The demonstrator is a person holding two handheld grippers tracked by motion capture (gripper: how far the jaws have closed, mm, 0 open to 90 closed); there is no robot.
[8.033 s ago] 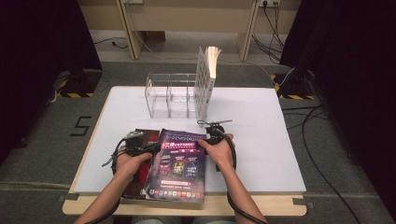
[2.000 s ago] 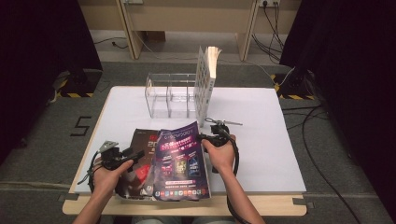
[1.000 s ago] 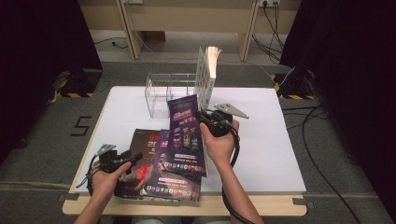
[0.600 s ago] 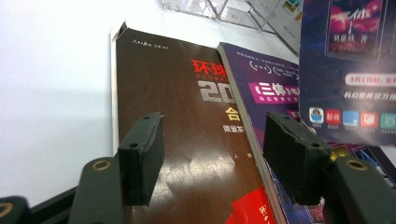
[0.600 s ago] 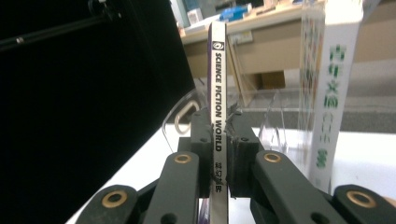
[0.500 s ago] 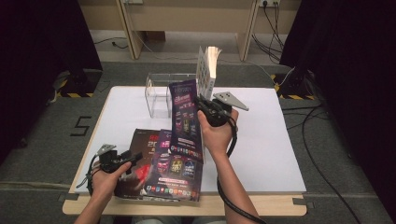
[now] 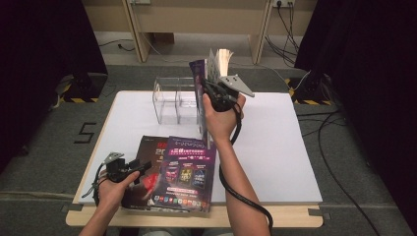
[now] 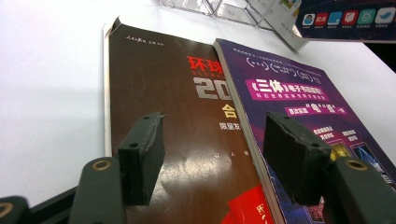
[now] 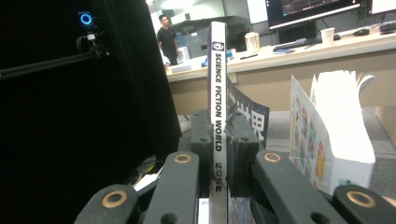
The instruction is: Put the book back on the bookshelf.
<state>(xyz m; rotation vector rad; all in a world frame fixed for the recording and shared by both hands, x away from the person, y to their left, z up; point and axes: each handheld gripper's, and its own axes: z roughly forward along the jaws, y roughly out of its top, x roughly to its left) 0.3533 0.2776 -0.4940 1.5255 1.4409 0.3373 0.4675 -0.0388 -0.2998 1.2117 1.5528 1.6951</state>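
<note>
My right gripper (image 7: 206, 91) is shut on a purple magazine (image 7: 198, 78) and holds it upright above the clear acrylic rack (image 7: 172, 101). In the right gripper view the pads clamp its white spine (image 9: 217, 107), which reads SCIENCE FICTION WORLD. On the table's near edge lie a brown magazine (image 7: 146, 160) and, partly over it, another purple magazine (image 7: 188, 172). My left gripper (image 7: 142, 168) rests low at the brown magazine's left side. Its jaws stand open (image 8: 215, 158) over the brown cover (image 8: 182, 121), with the purple cover (image 8: 299, 93) to the right.
A thick book with fanned white pages (image 7: 220, 56) stands at the rack's right end, close beside the held magazine; it is seen at the right (image 9: 336, 135). The white table (image 7: 275, 142) has bare room on its right half. Cables run on the floor beyond.
My right gripper has carried the purple magazine up and farther away, from mid-table to over the rack. The left gripper and the two flat magazines have stayed put.
</note>
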